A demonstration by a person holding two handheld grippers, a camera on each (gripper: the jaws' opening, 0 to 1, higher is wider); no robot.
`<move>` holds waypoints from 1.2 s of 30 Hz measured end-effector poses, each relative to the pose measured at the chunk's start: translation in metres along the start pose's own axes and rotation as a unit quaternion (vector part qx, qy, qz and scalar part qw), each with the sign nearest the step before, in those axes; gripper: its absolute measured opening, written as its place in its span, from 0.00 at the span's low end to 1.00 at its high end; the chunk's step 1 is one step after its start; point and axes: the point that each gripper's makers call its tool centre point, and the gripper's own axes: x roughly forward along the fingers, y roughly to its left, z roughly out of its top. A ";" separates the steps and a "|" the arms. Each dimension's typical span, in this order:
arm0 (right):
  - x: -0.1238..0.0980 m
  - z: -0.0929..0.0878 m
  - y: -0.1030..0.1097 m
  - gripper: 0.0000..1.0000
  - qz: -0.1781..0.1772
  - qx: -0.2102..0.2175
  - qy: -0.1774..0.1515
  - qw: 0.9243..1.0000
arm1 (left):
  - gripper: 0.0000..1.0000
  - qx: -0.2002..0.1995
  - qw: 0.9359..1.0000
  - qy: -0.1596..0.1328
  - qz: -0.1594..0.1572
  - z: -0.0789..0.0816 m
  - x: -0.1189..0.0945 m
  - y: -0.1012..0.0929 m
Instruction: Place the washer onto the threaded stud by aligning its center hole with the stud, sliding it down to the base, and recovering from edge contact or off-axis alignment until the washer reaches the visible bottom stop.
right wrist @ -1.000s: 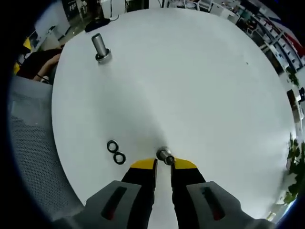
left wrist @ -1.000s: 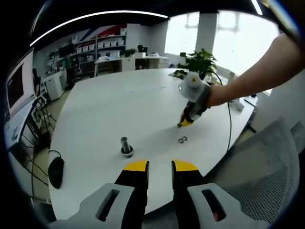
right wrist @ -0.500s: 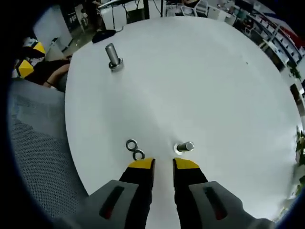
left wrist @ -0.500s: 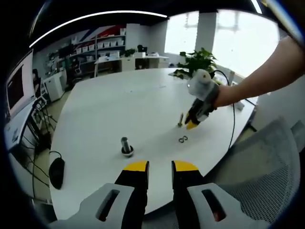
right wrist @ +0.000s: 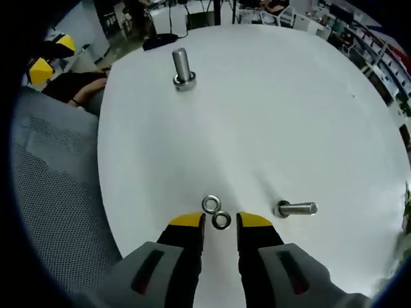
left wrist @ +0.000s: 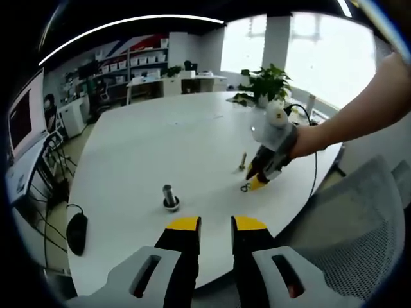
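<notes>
Item one: two washers [right wrist: 215, 213], small metal rings lying flat and touching each other on the white table [right wrist: 270, 115]. In the right gripper view we find them just past our right gripper [right wrist: 219, 221], the nearer ring sitting between the yellow tips at about 12 o'clock. The jaws are spread, with nothing held.

Item two: a threaded stud [right wrist: 296, 208], at about 3 o'clock from the rings and near them; the left gripper view shows it standing upright. A second stud [right wrist: 182, 68] stands well apart at 11 o'clock.

Item three: our left gripper [left wrist: 216, 224], jaws parted and empty, hovering at the table edge.

Handling, as we judge it: the washer is light, rigid, thin and slippery. We would pinch one ring across its outer rim, separating it from its neighbour first.
</notes>
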 end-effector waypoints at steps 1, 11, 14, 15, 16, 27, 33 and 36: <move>0.001 0.000 0.000 0.22 0.001 -0.001 0.001 1.000 | 0.16 0.001 1.000 0.000 0.000 0.000 0.000 0.000; 0.001 -0.009 0.000 0.17 -0.001 -0.028 0.019 0.999 | 0.16 0.000 1.000 -0.005 0.003 0.001 -0.002 0.001; -0.001 -0.013 -0.001 0.16 -0.002 -0.027 0.026 0.999 | 0.16 0.000 1.000 -0.006 0.003 0.002 -0.002 0.001; -0.002 -0.015 0.000 0.16 -0.001 -0.026 0.026 0.999 | 0.16 0.000 1.000 -0.005 0.003 0.002 -0.002 0.002; -0.002 -0.015 0.000 0.16 -0.001 -0.026 0.026 0.999 | 0.16 0.000 1.000 -0.005 0.003 0.002 -0.002 0.002; 0.000 -0.013 0.001 0.17 0.009 -0.047 0.050 0.998 | 0.16 0.002 1.000 -0.003 0.002 0.002 -0.001 0.000; 0.002 -0.012 -0.001 0.16 0.012 -0.053 0.061 0.997 | 0.16 0.002 1.000 -0.001 0.003 0.001 0.000 0.001; 0.002 -0.011 -0.001 0.16 0.015 -0.051 0.069 0.996 | 0.16 0.002 1.000 0.002 0.004 0.000 0.000 0.001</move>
